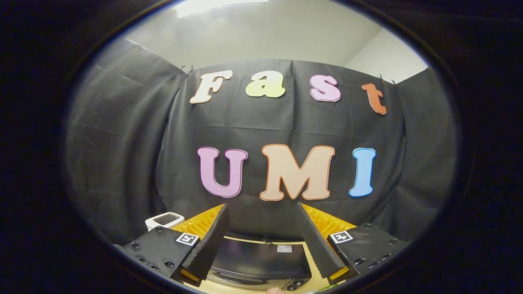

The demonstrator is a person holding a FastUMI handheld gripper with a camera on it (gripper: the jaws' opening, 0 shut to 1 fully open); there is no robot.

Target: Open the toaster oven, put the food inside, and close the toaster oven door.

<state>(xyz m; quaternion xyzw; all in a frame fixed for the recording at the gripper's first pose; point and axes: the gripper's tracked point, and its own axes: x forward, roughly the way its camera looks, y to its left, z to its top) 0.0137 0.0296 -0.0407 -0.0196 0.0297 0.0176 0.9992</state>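
Gripper (261, 212) fingers spread wide, nothing btwn them, touching nothing. Toaster oven (261, 261) sits below, seen btwn fingers from above, dark top w/ small label, on light table (312, 271). White object (164, 219) just past left finger, can't ID. Black cloth wall beyond.

Recording booth, lab-style staged set rather than a real kitchen. Black cloth wall (122, 143) hung in draped panels on 3 sides, clipped at the top corners, with plain white room wall (286, 36) and a bright ceiling light (212, 6) showing above it. Light wooden tabletop (314, 269) carried a dark toaster oven (257, 261), seen from above, and a small white appliance (164, 220) stood beside it. Gripper (261, 212) with printed square marker tags on its body was held spread wide above the oven, nothing between its fingers.
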